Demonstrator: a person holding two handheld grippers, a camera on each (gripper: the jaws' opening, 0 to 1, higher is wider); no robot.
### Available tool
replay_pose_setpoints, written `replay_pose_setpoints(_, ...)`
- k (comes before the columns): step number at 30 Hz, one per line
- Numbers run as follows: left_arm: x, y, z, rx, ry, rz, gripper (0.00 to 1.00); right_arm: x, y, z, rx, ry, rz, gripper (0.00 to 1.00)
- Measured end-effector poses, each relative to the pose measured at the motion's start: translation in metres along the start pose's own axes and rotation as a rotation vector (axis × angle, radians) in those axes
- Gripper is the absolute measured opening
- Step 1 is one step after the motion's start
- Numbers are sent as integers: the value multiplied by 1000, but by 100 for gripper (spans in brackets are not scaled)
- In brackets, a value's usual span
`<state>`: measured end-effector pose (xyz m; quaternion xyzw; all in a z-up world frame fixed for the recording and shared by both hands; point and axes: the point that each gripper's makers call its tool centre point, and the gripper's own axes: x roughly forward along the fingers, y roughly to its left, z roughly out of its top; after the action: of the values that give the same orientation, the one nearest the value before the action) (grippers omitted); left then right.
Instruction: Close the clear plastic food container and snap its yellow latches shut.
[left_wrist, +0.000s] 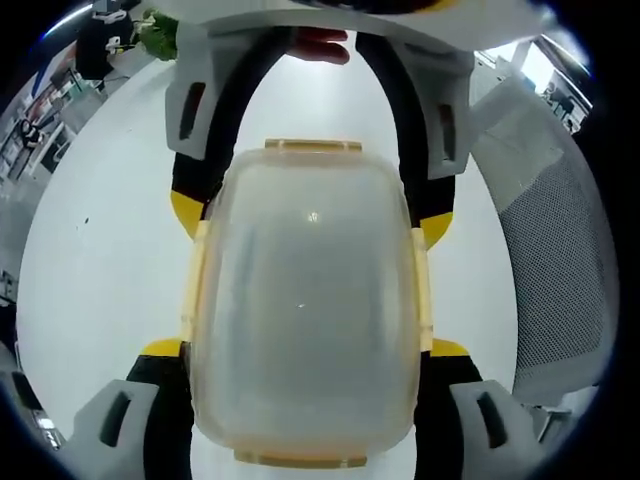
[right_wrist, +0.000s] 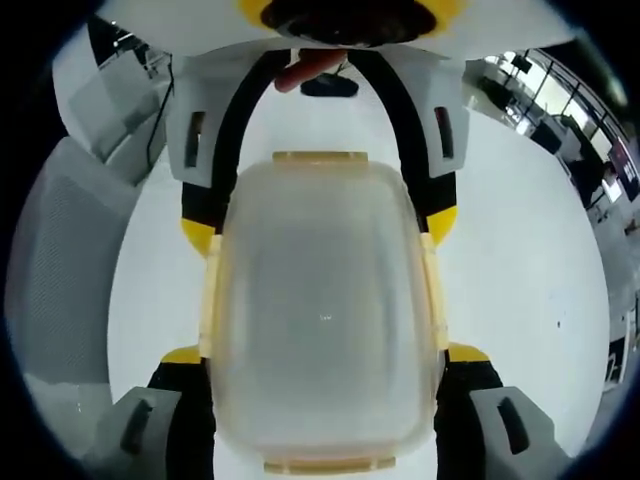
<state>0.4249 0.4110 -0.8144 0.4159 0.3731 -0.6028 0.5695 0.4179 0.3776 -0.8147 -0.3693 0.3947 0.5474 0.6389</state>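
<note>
My left gripper (left_wrist: 310, 350) stands wide apart, its two yellow-tipped jaws flanking the long sides of the clear plastic food container (left_wrist: 308, 310) near my end; the tips sit just beside the side walls, and I cannot tell whether they touch. My right gripper (right_wrist: 325, 355) faces it from the opposite end in the same way, jaws spread and straddling the container, contact likewise unclear. In the left gripper view the right gripper comes in from the top, its black arms and yellow tips bracketing the far half of the container; in the right gripper view the left gripper does the same from the top. The container rests on the white desk (left_wrist: 110, 230), between the two tools, away from any desk edge that I can make out. Its frosted lid (right_wrist: 325, 300) lies flat on top. Yellow latches run along all four sides: the far-end latch (left_wrist: 313, 146), the near-end latch (left_wrist: 300, 459), and the long side latches (left_wrist: 422, 290) lying against the walls; whether they are snapped home I cannot tell. A fingertip (left_wrist: 322, 45) shows behind the opposing tool. A grey mesh chair (left_wrist: 555, 280) stands by the desk edge on the right of the left gripper view, and on the left of the right gripper view. Green leaves (left_wrist: 158, 35) sit at the far desk edge, upper left.
</note>
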Motion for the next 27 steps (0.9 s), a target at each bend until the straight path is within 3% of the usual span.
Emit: replay_pose_setpoints(27, 1, 7, 2, 3, 3, -2, 93, 0, -7, -2, 1, 1, -4, 93)
